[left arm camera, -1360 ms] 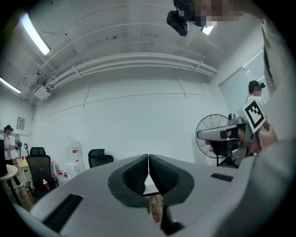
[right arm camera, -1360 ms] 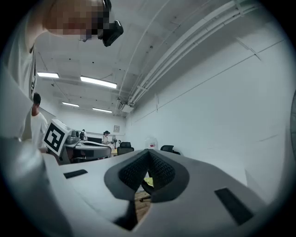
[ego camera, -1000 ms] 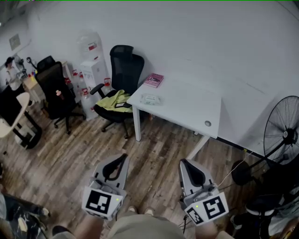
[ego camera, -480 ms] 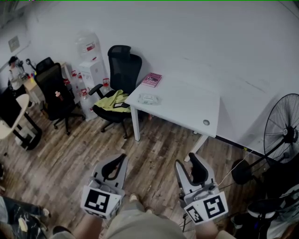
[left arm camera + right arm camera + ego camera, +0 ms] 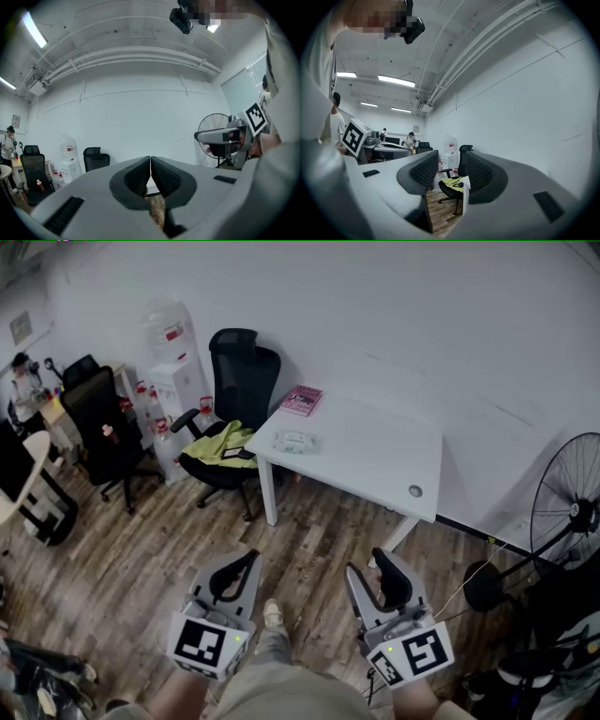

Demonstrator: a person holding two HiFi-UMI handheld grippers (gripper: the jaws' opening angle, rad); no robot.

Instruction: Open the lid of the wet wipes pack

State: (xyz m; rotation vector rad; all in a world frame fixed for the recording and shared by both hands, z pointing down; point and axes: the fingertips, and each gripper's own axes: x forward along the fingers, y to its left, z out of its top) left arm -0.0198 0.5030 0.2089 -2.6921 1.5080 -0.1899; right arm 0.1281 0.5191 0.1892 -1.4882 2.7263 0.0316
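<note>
The wet wipes pack (image 5: 296,440) lies flat near the left end of a white table (image 5: 375,460), with a pink book (image 5: 303,400) behind it. Both grippers hang over the wooden floor, well short of the table and pointing toward it. My left gripper (image 5: 249,557) is shut, its pads meeting with nothing between them in the left gripper view (image 5: 150,160). My right gripper (image 5: 367,562) is open and holds nothing; in the right gripper view (image 5: 450,157) the gap between its pads frames the table's end.
A black office chair (image 5: 240,371) with a yellow-green cloth (image 5: 225,442) stands at the table's left end, next to a water dispenser (image 5: 174,360). More chairs and desks fill the far left. A standing fan (image 5: 568,512) is at the right. A shoe (image 5: 273,614) shows between the grippers.
The right gripper's jaws have gone from shut to open. Both grippers and the view have shifted slightly forward toward the table, and a shoe has stepped into view.
</note>
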